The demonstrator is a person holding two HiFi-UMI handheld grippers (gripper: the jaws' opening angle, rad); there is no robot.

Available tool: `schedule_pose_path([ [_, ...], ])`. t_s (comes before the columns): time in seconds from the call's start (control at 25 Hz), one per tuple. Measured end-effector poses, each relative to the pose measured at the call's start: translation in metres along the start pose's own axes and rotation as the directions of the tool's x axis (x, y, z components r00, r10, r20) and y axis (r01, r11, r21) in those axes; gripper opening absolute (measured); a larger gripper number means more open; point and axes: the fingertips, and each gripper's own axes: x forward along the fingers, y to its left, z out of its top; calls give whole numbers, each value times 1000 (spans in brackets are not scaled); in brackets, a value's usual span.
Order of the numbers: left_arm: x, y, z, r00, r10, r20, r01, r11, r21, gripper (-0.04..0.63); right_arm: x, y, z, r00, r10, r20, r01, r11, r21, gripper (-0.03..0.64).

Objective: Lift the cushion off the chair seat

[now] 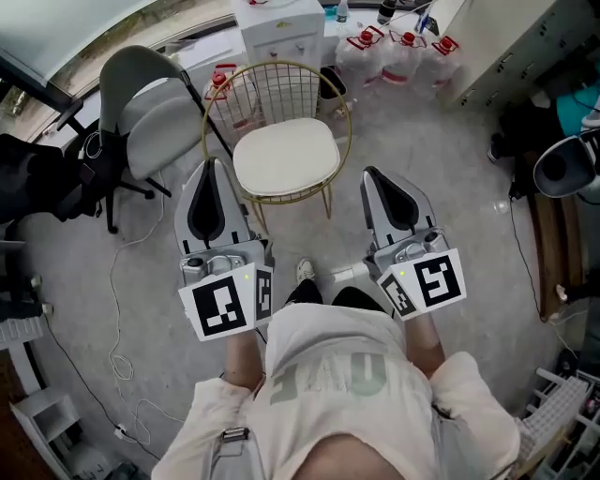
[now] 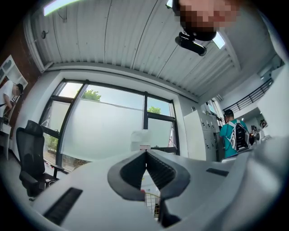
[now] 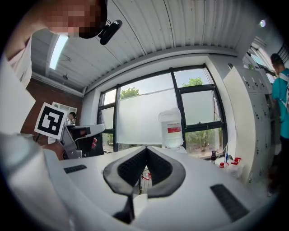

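A round cream cushion [image 1: 286,157] lies flat on the seat of a gold wire chair [image 1: 275,89] in the middle of the head view. My left gripper [image 1: 214,167] hovers just off the cushion's left edge, and my right gripper [image 1: 371,174] off its right edge. Neither touches the cushion. Both are shut and hold nothing. The left gripper view has the left gripper [image 2: 146,153] with its tips pressed together and pointing at the windows. The right gripper [image 3: 146,149] looks the same in its own view, with a little of the wire chair [image 3: 145,176] showing through below the tips.
A grey folding chair [image 1: 150,112] stands left of the wire chair, with a black office chair [image 1: 42,178] farther left. Water jugs [image 1: 403,52] and a white dispenser [image 1: 279,28] stand behind. A white cable [image 1: 117,309] trails over the floor. A person in teal [image 2: 235,135] stands by the lockers.
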Motion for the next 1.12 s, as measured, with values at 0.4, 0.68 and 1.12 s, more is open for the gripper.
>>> schedule_pose_path([
  [0.4, 54, 9, -29, 999, -23, -25, 22, 999, -33, 12, 51, -27, -14, 999, -18, -36, 19, 999, 34, 15],
  [0.68, 89, -14, -18, 1000, -17, 10, 17, 1000, -2, 12, 91, -54, 4, 997, 60, 53, -63, 996, 63, 15],
  [1.12, 142, -30, -16, 1000, 14, 17, -15, 998, 56, 12, 137, -91, 10, 977, 166, 136, -189, 966, 177, 17],
])
